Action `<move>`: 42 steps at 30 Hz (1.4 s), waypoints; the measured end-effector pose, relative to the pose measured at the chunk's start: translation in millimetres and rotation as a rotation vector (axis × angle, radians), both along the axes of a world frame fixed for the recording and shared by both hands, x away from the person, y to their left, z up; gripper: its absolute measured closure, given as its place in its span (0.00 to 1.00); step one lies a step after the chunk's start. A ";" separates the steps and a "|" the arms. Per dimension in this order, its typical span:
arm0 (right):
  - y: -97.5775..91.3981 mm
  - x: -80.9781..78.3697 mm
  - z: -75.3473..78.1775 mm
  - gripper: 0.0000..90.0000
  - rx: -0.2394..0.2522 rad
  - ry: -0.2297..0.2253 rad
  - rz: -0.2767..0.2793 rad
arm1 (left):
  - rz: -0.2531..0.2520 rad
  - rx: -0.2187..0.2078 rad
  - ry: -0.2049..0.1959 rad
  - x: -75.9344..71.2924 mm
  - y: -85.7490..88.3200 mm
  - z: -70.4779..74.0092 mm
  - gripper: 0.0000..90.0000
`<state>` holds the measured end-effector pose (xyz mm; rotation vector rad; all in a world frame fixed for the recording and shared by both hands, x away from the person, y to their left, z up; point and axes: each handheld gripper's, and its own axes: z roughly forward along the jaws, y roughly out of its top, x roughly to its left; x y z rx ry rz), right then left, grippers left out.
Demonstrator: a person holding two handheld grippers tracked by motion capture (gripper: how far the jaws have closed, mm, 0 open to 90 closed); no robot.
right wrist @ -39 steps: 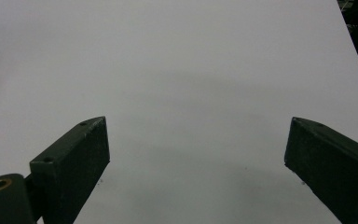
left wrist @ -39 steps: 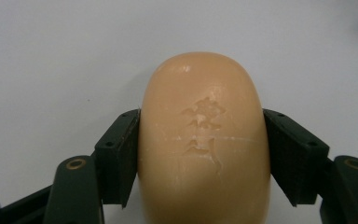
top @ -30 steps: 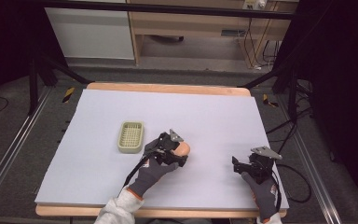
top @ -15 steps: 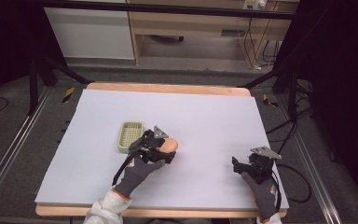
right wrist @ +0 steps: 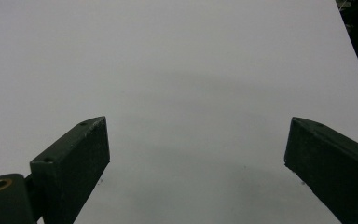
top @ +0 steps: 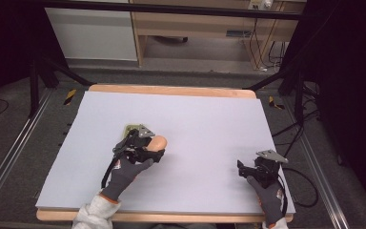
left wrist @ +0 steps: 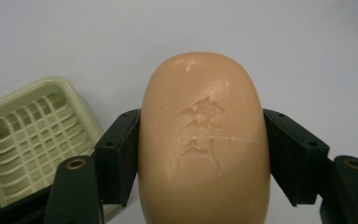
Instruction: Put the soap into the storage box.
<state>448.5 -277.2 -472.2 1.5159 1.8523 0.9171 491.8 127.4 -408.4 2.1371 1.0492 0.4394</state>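
Note:
A peach-coloured oval soap bar [left wrist: 204, 144] with an embossed mark is clamped between the two black jaws of my left gripper [left wrist: 200, 154]. From above, the soap bar [top: 158, 141] and left gripper [top: 143, 145] hang over the table's left middle, partly covering a pale green slatted soap dish [top: 131, 128]. The soap dish [left wrist: 32, 135] lies just left of the soap in the left gripper view. My right gripper [top: 248, 168] rests near the front right of the table, and its jaws [right wrist: 196, 168] stand wide open over bare white surface.
The white mat [top: 209, 119] covers a wooden table [top: 171, 89]. Black frame rails and cables run along both sides, and a cable [top: 305, 186] trails off the right edge. Cabinets stand beyond the far edge.
My left gripper has carried the soap leftward and farther from the person, now over the near edge of the soap dish. The right gripper has stayed put.

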 end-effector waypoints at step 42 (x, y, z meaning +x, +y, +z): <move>2.0 0.4 0.5 0.08 0.001 -0.004 0.006 | 0.188 0.003 0.002 41.7 61.4 -9.2 0.36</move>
